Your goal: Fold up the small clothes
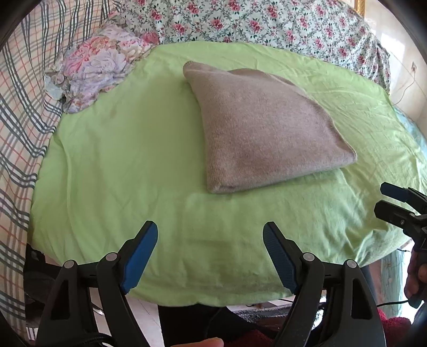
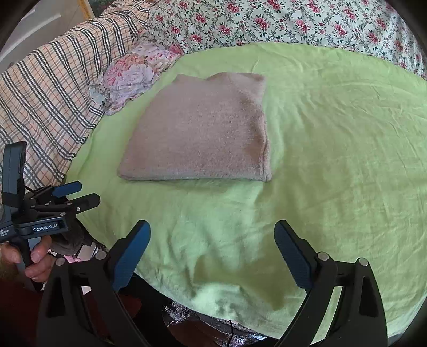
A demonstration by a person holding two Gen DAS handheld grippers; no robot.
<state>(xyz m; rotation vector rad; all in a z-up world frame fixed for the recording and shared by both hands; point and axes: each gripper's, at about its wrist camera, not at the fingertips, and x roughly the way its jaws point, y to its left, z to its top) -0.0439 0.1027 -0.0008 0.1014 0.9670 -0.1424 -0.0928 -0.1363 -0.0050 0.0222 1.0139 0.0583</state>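
Note:
A beige knitted garment (image 1: pixel 264 128) lies folded into a flat, neat packet on the green sheet (image 1: pixel 133 160); it also shows in the right wrist view (image 2: pixel 200 128). My left gripper (image 1: pixel 210 240) is open and empty, held above the sheet's near edge, well short of the garment. My right gripper (image 2: pixel 212 237) is open and empty too, near the front edge. Each gripper appears in the other's view: the right gripper (image 1: pixel 387 197) at the far right, the left gripper (image 2: pixel 80 193) at the far left.
A crumpled floral cloth (image 1: pixel 98 69) lies at the sheet's back left, close to the garment. A plaid blanket (image 1: pixel 21 106) covers the left side and a rose-print cover (image 1: pixel 267 21) the back. The sheet's front edge (image 1: pixel 213 301) drops to the floor.

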